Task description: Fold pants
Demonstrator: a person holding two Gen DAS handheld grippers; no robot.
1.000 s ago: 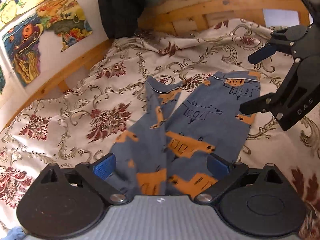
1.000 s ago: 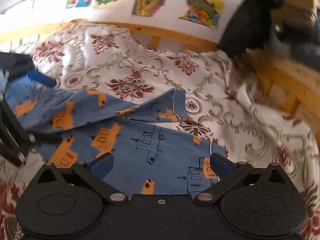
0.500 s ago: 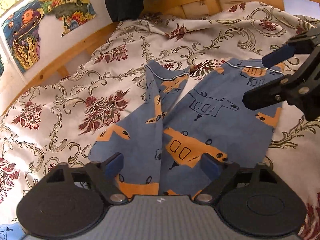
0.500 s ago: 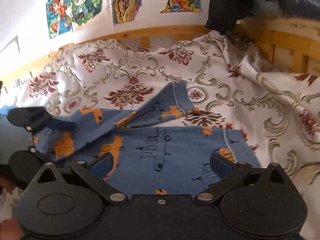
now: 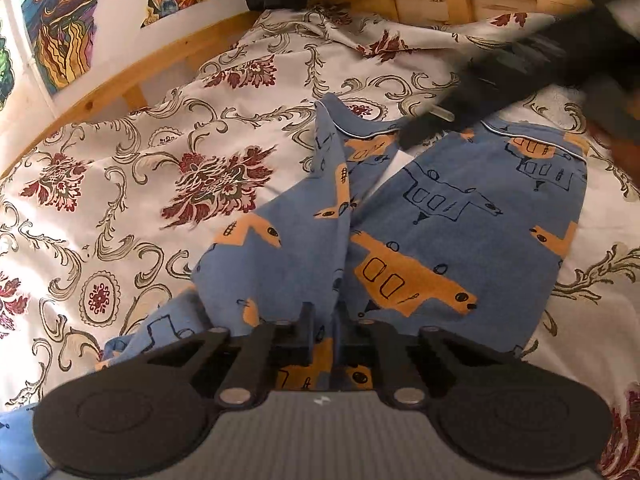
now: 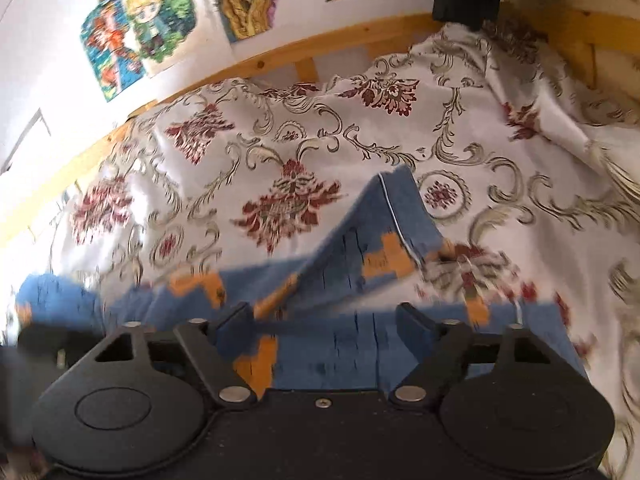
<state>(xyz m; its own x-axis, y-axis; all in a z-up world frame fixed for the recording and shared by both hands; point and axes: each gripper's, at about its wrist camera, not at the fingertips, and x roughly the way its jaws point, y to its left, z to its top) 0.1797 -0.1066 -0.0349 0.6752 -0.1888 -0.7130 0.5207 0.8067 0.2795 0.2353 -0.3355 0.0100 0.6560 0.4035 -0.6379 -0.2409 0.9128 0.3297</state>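
Since a second ago the left gripper (image 5: 323, 330) has gone from spread wide over the waist end to pressed together, pinching a ridge of the pants (image 5: 460, 224) at the crotch seam; the right gripper has swung from the outer leg hem to across the top of the view. Left wrist view: the blue pants with orange print lie on the floral bedspread (image 5: 132, 184), legs running away from the camera, the left leg twisted and narrow, the right leg flat with its piped hem (image 5: 532, 130) showing. The right gripper appears only as a dark, motion-blurred bar over the hems; its jaw state cannot be told here. Right wrist view: much motion blur. The right gripper (image 6: 324, 322) has its jaws spread, nothing between them, with the near leg just under the fingertips and the far leg's cuff (image 6: 400, 216) raised beyond. Wooden bed rail (image 6: 320, 46) and wall posters (image 6: 140, 24) sit behind. Judgement: step in hand is securing two grips before laying one leg over the other. To do it well, the right gripper should settle, then close on the hem edge through both layers; the left keeps its seam pinch low. Lift both together, keep cloth taut, and untwist the left leg before laying down.
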